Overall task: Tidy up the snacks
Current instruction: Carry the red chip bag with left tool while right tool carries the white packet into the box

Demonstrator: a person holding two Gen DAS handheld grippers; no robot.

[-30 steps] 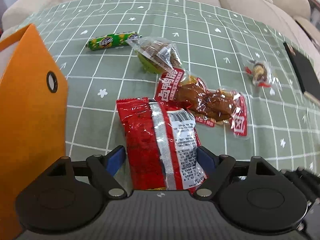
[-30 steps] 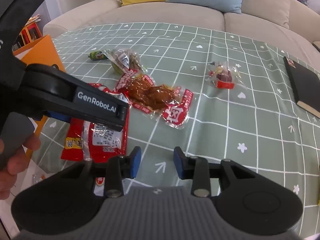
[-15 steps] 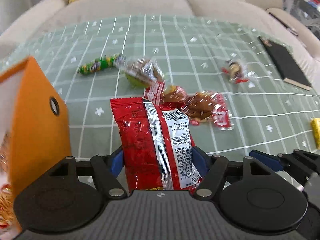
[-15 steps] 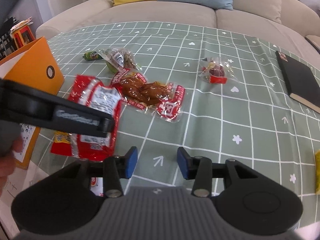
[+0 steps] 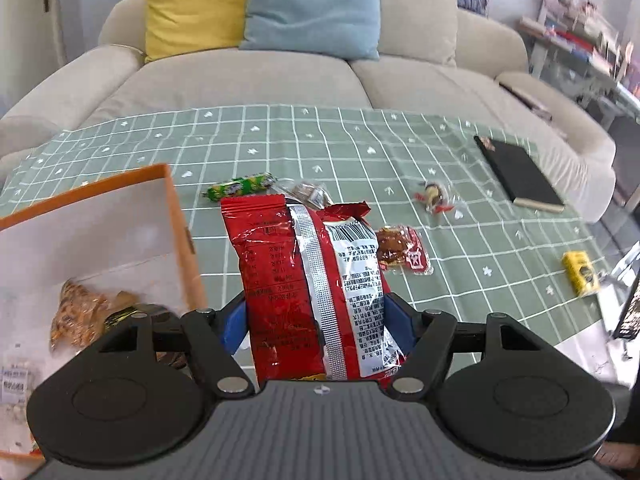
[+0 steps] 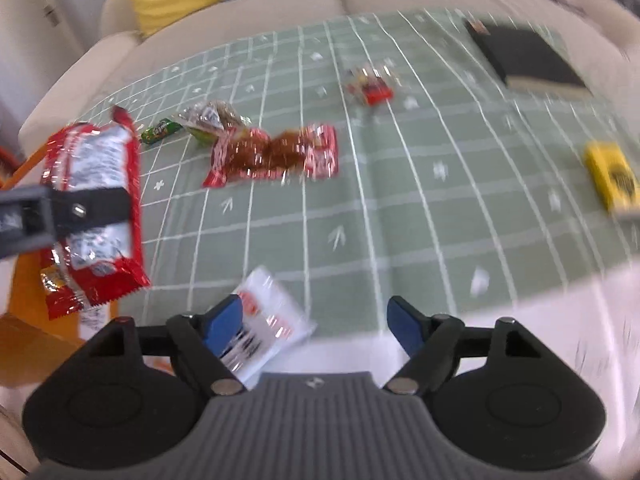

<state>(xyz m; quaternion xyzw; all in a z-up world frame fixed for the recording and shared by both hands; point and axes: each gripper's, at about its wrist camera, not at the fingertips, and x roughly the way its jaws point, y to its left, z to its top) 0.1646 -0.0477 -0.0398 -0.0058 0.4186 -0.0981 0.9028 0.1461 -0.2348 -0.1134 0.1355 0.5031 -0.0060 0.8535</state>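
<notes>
Orange box at left, holding snack packets; beside it the left tool clamps a red snack bag above the green checked table. Right tool released, its jaws just widened, nothing gripped.

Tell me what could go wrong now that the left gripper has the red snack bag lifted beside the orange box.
1. The left gripper holds the crinkly red foil snack bag only near its lower end; the tall bag could flop or slip from the blue pads.
2. The orange cardboard box sits close on the left; the bag might catch its rim and tip it.
3. The right gripper, open and blurred, hangs just over a white-and-red packet and could knock it.
</notes>
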